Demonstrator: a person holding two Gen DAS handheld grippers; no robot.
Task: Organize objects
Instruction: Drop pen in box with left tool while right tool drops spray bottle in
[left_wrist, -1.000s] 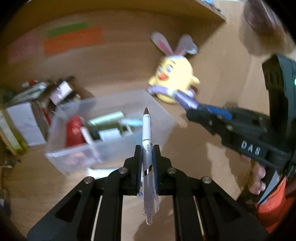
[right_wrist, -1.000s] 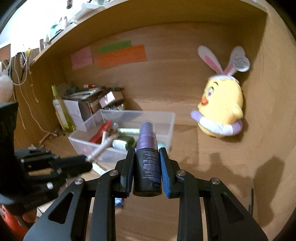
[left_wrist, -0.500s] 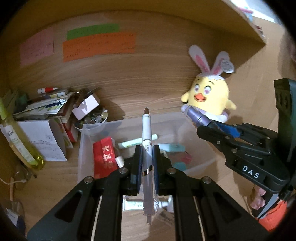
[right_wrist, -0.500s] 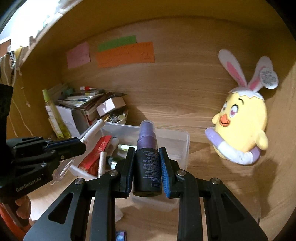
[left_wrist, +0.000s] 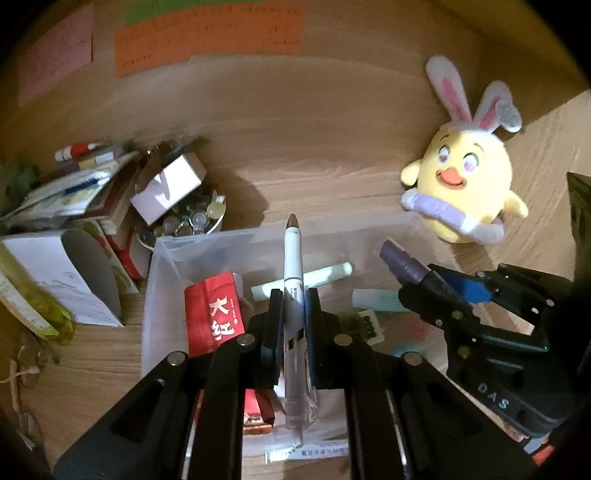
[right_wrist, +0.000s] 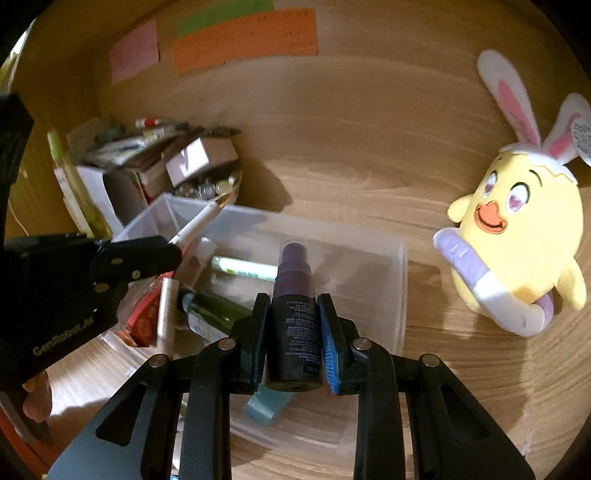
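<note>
My left gripper (left_wrist: 293, 306) is shut on a white pen (left_wrist: 293, 258) with a brown tip, held above a clear plastic bin (left_wrist: 162, 258). My right gripper (right_wrist: 293, 321) is shut on a dark purple spray bottle (right_wrist: 294, 295), also above the bin (right_wrist: 400, 280). The bin holds a red packet (left_wrist: 218, 310), a pale green tube (left_wrist: 325, 273), a dark green bottle (right_wrist: 214, 314) and other small items. The right gripper shows in the left wrist view (left_wrist: 432, 291); the left gripper shows in the right wrist view (right_wrist: 162, 254).
A yellow chick plush (left_wrist: 465, 192) with bunny ears leans on the wooden back wall right of the bin. Left of the bin are a bowl of small items (left_wrist: 188, 225), boxes and papers (left_wrist: 66, 192) and a yellow-green bottle (left_wrist: 33, 310). Sticky notes (right_wrist: 243, 40) hang on the wall.
Both grippers have moved forward and lower over the bin, holding the pen and the spray bottle. The bin and plush now look closer.
</note>
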